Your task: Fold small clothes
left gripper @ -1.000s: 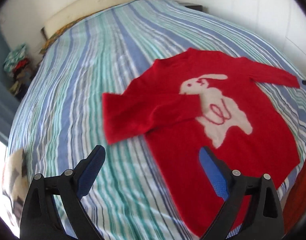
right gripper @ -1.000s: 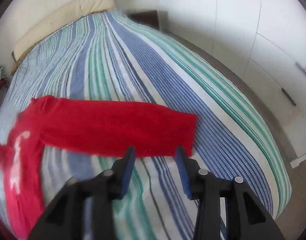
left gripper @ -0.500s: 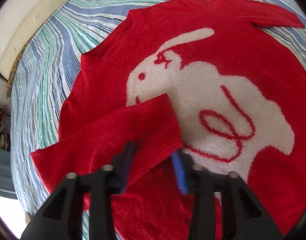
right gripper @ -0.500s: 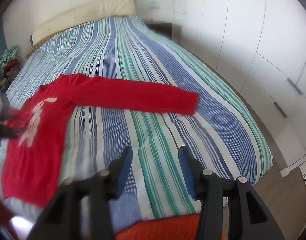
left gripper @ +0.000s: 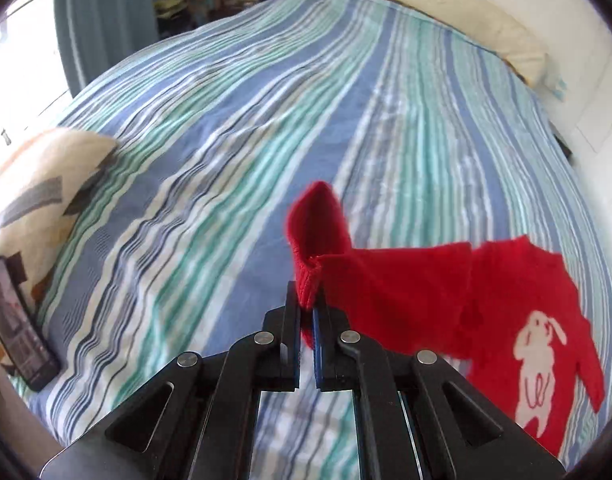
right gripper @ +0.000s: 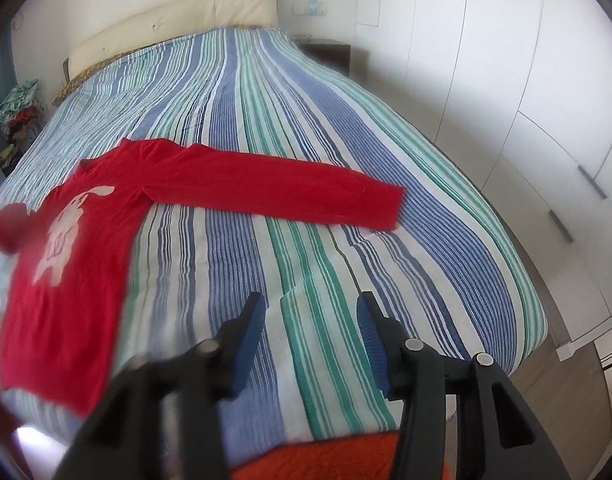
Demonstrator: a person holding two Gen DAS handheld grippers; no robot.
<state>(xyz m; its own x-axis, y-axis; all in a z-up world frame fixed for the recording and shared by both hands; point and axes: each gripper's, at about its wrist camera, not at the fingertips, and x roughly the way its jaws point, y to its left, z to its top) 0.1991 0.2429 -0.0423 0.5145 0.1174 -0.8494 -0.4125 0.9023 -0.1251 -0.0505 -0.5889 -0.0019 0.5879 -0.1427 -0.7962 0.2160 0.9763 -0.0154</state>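
Clearly the sleeve stage of the fold is in hand, taking the red sweater [right gripper: 65,264] as the landmark, which lies face up on the striped bedspread [right gripper: 306,120] near the foot of the bed, its white rabbit motif [left gripper: 540,364] showing. Far to the left of the sweater, at the bed's edge in the left wrist view, a patterned cushion [left gripper: 37,184] rests with a phone [left gripper: 17,328] leaning against it. Closer in, the left gripper [left gripper: 306,320] has its jaws pressed together on the ribbed cuff of the sweater's left sleeve [left gripper: 386,276]; the cuff stands bunched above the pads and the sleeve hangs from it, raised off the bedspread and stretched back toward the sweater's body. My reading is that this sleeve is being drawn out straight before it is laid flat, though the pictures alone cannot settle that.

To the right of the sweater's body, the right sleeve [right gripper: 273,192] lies fully extended and flat across the stripes. Nearer the foot of the bed than that sleeve, the right gripper [right gripper: 310,344] hovers over bare bedspread with its jaws roughly half apart and nothing between them. An orange-red fabric edge [right gripper: 338,456] shows under it at the very bottom.

Next, the held cuff wants lowering without twisting, then releasing so the knit settles smooth; the right gripper would need to reach the far cuff [right gripper: 390,208] and close on it
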